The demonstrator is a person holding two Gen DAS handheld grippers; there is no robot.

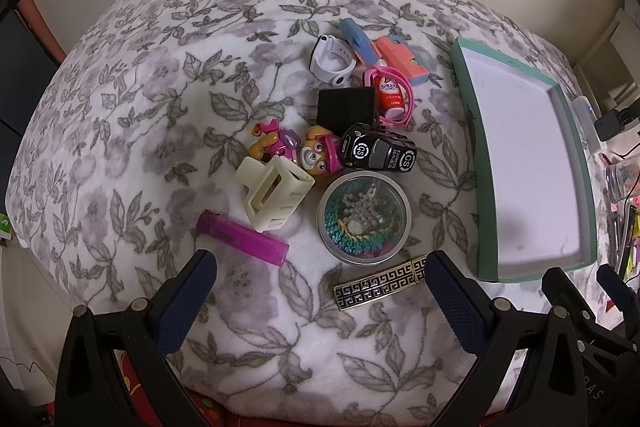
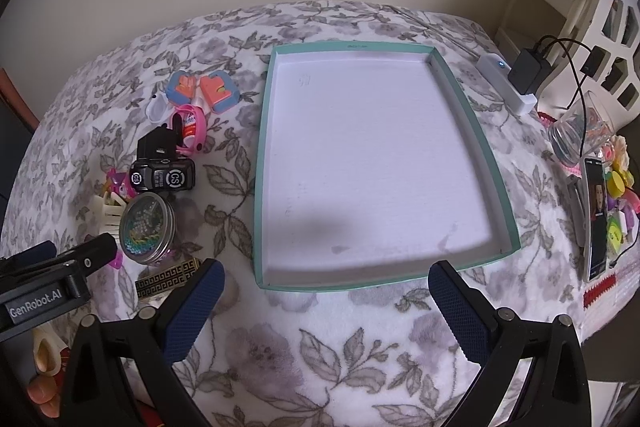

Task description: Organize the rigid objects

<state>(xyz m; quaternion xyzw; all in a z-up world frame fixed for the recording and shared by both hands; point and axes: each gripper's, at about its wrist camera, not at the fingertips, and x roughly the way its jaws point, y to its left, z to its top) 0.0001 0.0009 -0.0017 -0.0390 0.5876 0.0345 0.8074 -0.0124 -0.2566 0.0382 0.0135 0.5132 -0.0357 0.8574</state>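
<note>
Nothing sorted yet: teal tray [image 2: 496, 171] is bare, whole pile of toys & bits [image 1: 340, 147] sits at its 9 o'clock on blanket [image 1: 120, 107]. Left gripper [image 1: 320, 291] & right gripper [image 2: 326, 301] both wide, holding nothing

Grey-floral white blanket [image 1: 160, 107], teal-rimmed white tray [image 2: 262, 187], purple lighter [image 1: 242, 237], black toy car [image 1: 378, 151], rainbow-beaded tin [image 1: 364, 217]

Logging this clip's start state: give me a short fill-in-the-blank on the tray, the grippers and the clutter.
1. The teal tray holds ____ objects.
2. Both the left gripper and the right gripper are ____.
3. The lighter on the blanket is ____ in colour.
4. The round tin lies just in front of the black toy ____.

Answers: no; open; purple; car
</note>
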